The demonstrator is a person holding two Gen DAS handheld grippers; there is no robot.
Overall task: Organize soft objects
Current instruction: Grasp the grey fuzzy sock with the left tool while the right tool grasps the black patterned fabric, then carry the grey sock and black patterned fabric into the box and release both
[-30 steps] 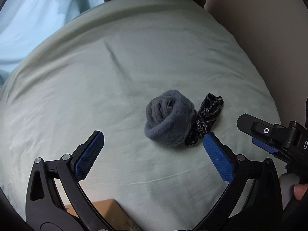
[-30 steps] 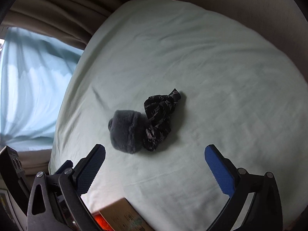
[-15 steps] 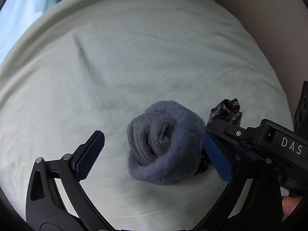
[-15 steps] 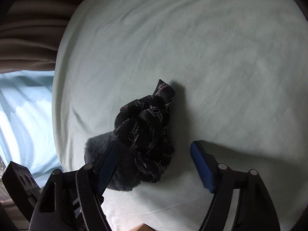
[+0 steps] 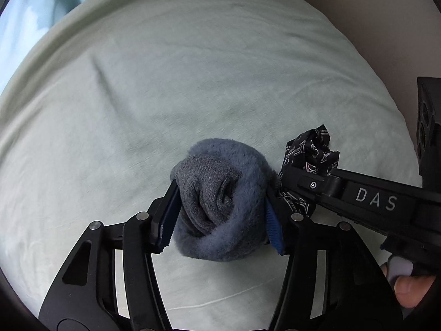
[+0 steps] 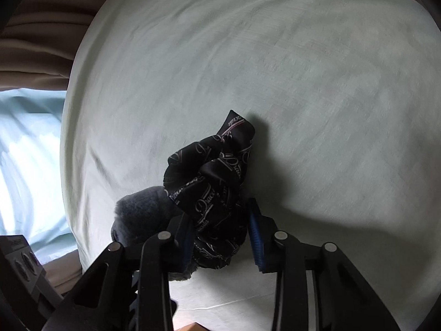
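A rolled grey fuzzy sock bundle (image 5: pixel 220 201) lies on a pale green pillow (image 5: pixel 193 82). My left gripper (image 5: pixel 222 215) is shut on it, blue pads pressing both its sides. A crumpled black cloth with white script print (image 6: pixel 215 190) lies right beside the bundle, touching it. My right gripper (image 6: pixel 220 240) is shut on this black cloth, its pads against both sides. The black cloth also shows in the left wrist view (image 5: pixel 308 160), partly behind the right gripper's body. The grey bundle shows at the lower left in the right wrist view (image 6: pixel 137 215).
The pillow (image 6: pixel 303 82) fills most of both views. Light blue bedding (image 6: pixel 27 151) lies to the left, brown folded fabric (image 6: pixel 35 41) behind. A beige wall (image 5: pixel 358 13) stands at the right. A cardboard corner (image 6: pixel 193 327) peeks at the bottom edge.
Both grippers moved down onto the pillow and closed: the left onto the grey sock bundle, the right onto the black cloth. Both were open a second ago.
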